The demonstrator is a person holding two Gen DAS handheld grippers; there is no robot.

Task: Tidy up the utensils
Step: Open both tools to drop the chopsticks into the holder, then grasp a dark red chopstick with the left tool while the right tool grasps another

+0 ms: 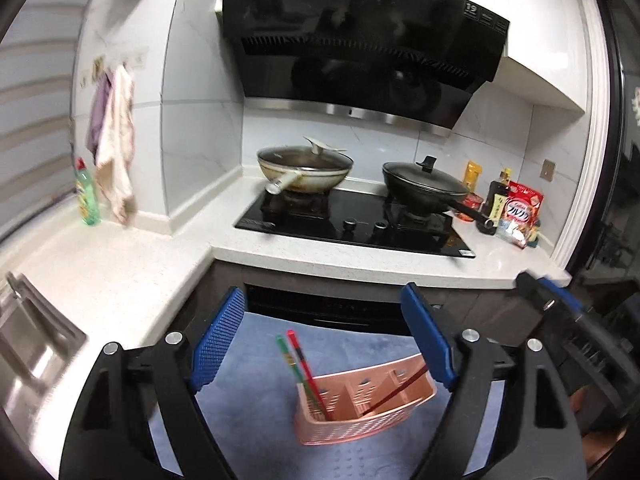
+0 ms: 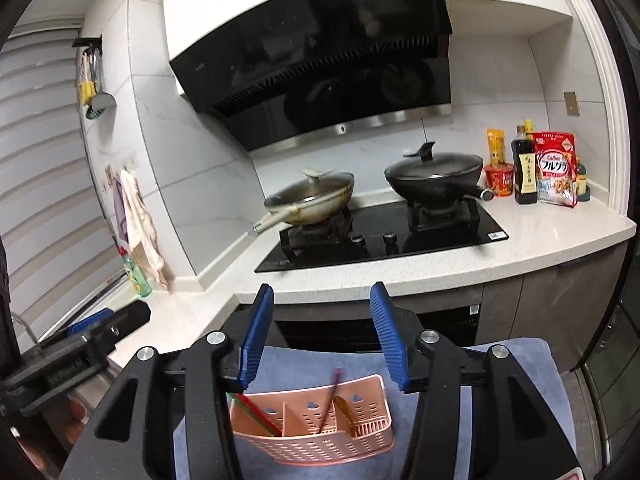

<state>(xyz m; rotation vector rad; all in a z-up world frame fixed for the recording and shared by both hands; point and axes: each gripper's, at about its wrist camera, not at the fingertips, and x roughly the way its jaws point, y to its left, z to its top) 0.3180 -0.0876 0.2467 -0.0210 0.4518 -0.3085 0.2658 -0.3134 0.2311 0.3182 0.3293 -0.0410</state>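
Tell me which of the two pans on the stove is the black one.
The right-hand pan, with its black lid and handle pointing right toward the condiments. The left pan is cream-coloured with a glass lid and pale handle.

beige wok | black wok | hob | soy bottle

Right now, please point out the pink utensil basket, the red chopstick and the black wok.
pink utensil basket (image 2: 320,446), right wrist view, front wall.
red chopstick (image 1: 303,364), left wrist view, upper shaft.
black wok (image 2: 434,168), right wrist view, lid.

We see pink slotted caddy upright on blue mat | red-green chopsticks leaning in left compartment | dark-red chopstick slanting in another
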